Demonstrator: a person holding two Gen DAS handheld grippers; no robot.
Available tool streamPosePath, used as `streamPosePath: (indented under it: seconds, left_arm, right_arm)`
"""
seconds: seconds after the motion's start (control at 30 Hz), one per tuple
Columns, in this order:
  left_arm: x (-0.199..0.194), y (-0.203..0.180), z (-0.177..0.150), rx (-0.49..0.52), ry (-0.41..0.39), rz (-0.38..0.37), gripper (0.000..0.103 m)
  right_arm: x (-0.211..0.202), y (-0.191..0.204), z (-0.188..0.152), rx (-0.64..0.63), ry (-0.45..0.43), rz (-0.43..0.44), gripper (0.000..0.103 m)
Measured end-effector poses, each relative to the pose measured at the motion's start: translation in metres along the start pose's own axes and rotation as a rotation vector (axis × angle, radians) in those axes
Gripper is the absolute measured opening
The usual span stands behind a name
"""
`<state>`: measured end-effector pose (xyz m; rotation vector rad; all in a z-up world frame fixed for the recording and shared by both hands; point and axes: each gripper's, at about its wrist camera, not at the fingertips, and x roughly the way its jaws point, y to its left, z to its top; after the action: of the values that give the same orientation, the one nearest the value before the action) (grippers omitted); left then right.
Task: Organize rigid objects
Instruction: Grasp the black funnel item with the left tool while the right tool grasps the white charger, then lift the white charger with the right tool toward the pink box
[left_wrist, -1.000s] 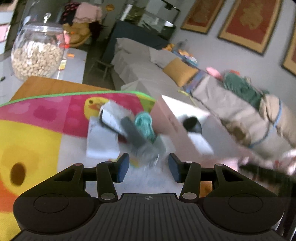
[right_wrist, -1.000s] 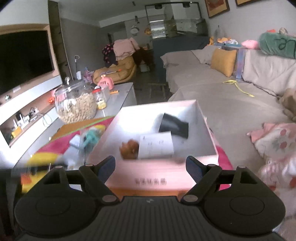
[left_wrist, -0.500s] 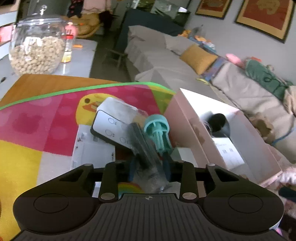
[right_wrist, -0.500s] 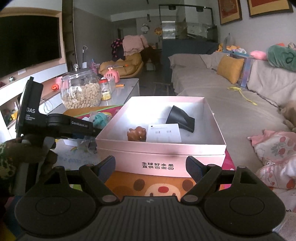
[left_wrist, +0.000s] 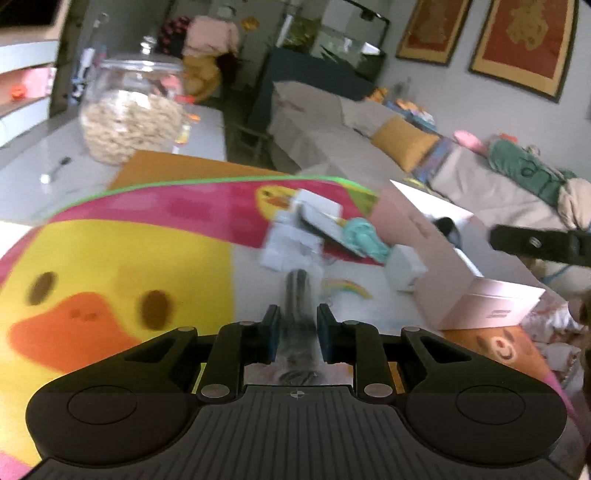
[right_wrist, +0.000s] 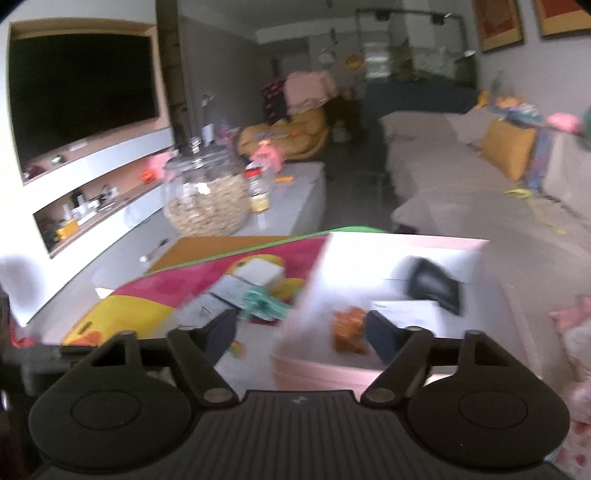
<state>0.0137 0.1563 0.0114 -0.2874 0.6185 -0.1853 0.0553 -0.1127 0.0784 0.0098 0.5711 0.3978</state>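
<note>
Dark grey bar (left_wrist: 297, 295) sits clamped between left gripper (left_wrist: 295, 332) fingers.

Box (left_wrist: 443, 266) right of clutter pile (left_wrist: 295, 236) on mat (left_wrist: 129, 258); jar (left_wrist: 129, 122) behind (on table).

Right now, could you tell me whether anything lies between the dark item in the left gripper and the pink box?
The left gripper holds the dark item. Toward the pink box lies only low clutter, the small white box and teal toy, beside its wall.
</note>
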Motion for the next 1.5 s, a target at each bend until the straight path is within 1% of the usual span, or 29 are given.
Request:
streamPosePath:
  seconds: [0.03,0.07,0.13,0.23,0.27,0.33,0.37,0.4,0.47,0.53,0.6,0.7,0.8,0.9,0.97,1.03,1.07,1.13,1.2,1.27,1.33,1.4,1.47,1.5]
  left_arm:
    - [-0.001,0.006,-0.001,-0.014,-0.004,-0.001,0.031]
    - [-0.001,0.01,0.0,-0.022,-0.008,-0.006,0.035]
    - [0.0,0.013,-0.003,-0.028,-0.021,-0.024,0.036]
    - [0.004,0.01,-0.004,-0.004,-0.014,-0.037,0.034]
    - [0.003,0.01,-0.005,0.002,-0.017,-0.037,0.034]
    - [0.002,0.009,-0.005,0.006,-0.023,-0.035,0.034]
    - [0.003,0.008,-0.005,0.006,-0.027,-0.035,0.033]
    - [0.002,0.009,-0.005,0.006,-0.029,-0.034,0.033]
    - [0.001,0.01,-0.007,0.007,-0.035,-0.039,0.029]
    - [0.001,0.01,-0.007,0.007,-0.038,-0.041,0.029]
    - [0.001,0.011,-0.008,0.0,-0.038,-0.044,0.029]
    - [0.001,0.014,-0.007,-0.014,-0.036,-0.055,0.029]
    - [0.001,0.014,-0.008,-0.019,-0.036,-0.06,0.029]
    - [0.001,0.013,-0.008,-0.016,-0.034,-0.058,0.029]
    - [0.003,0.014,-0.007,-0.014,-0.032,-0.056,0.029]
    - [0.003,0.014,-0.007,-0.013,-0.031,-0.056,0.029]
    - [0.003,0.014,-0.007,-0.014,-0.031,-0.057,0.028]
    - [0.003,0.014,-0.008,-0.015,-0.032,-0.058,0.028]
    - [0.003,0.015,-0.008,-0.018,-0.031,-0.059,0.027]
    - [0.003,0.015,-0.008,-0.019,-0.031,-0.059,0.027]
    - [0.003,0.015,-0.008,-0.015,-0.03,-0.057,0.026]
    - [0.004,0.013,-0.008,-0.008,-0.025,-0.056,0.026]
    - [0.006,0.011,-0.007,0.002,-0.018,-0.05,0.027]
    - [0.006,0.01,-0.007,0.006,-0.016,-0.048,0.027]
  right_arm:
    - [0.011,0.008,0.006,-0.016,0.024,0.025,0.063]
    - [0.02,0.016,0.009,-0.033,0.043,0.042,0.058]
    - [0.043,0.034,0.015,-0.082,0.088,0.051,0.053]
    - [0.082,0.061,0.025,-0.189,0.145,-0.002,0.046]
    - [0.096,0.066,0.031,-0.197,0.163,-0.026,0.045]
    - [0.121,0.068,0.045,-0.153,0.21,-0.031,0.045]
    - [0.136,0.066,0.054,-0.102,0.245,-0.027,0.047]
    - [0.152,0.063,0.06,-0.038,0.285,-0.033,0.055]
    - [0.182,0.056,0.069,0.076,0.356,-0.04,0.067]
    - [0.206,0.053,0.071,0.127,0.393,-0.06,0.067]
    - [0.222,0.055,0.068,0.128,0.401,-0.114,0.068]
    - [0.24,0.057,0.067,0.115,0.397,-0.142,0.067]
    - [0.241,0.056,0.067,0.118,0.372,-0.146,0.067]
    - [0.228,0.051,0.071,0.14,0.356,-0.1,0.067]
    - [0.205,0.05,0.073,0.149,0.334,-0.068,0.067]
    - [0.174,0.053,0.074,0.135,0.289,-0.019,0.067]
    - [0.154,0.056,0.073,0.11,0.252,0.015,0.067]
    - [0.112,0.059,0.067,0.056,0.187,0.054,0.067]
    - [0.072,0.057,0.053,0.016,0.133,0.078,0.067]
    - [0.039,0.048,0.034,0.014,0.107,0.091,0.067]
    - [0.013,0.031,0.008,0.037,0.124,0.09,0.067]
    - [-0.004,0.015,-0.014,0.06,0.154,0.069,0.067]
    - [-0.019,0.002,-0.038,0.048,0.177,0.012,0.067]
    - [-0.023,-0.001,-0.048,0.021,0.178,-0.028,0.067]
